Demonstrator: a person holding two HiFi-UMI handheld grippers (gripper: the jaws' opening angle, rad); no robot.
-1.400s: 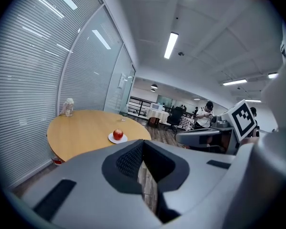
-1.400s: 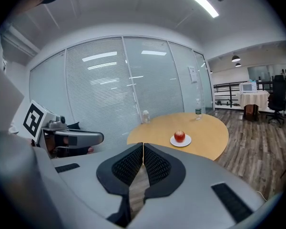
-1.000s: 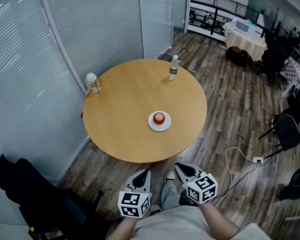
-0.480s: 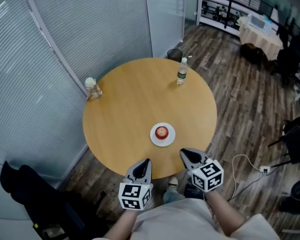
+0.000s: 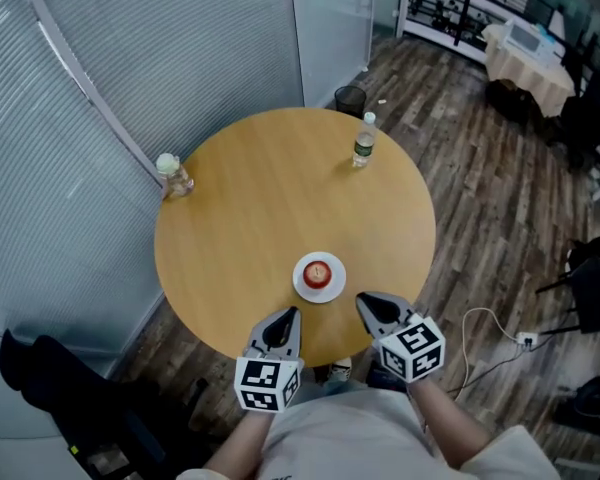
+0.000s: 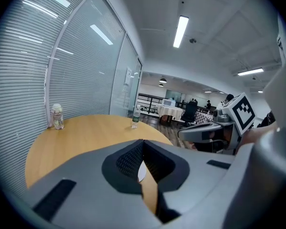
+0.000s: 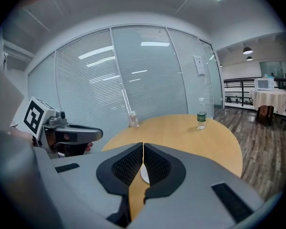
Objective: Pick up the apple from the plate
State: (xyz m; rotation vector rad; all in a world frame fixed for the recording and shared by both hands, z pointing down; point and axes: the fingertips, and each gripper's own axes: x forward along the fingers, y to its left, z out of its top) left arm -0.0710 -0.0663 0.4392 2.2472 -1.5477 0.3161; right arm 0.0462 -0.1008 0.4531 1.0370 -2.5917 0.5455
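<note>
Round wooden table (image 5: 250, 198) fills the floor. Near its close edge sits the white plate (image 5: 301, 281), with the red apple (image 5: 318, 273) on it. Left gripper (image 5: 287, 314) and right gripper (image 5: 364, 301) have their jaws pressed together, empty. The apple lies just ahead, between them, neither clearly nearer.

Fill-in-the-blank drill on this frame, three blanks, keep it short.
1. The apple sits on a white ____.
2. The left gripper and the right gripper both have their jaws ____, with nothing between them.
3. The table is ____ in shape.
Missing: plate; shut; round.
</note>
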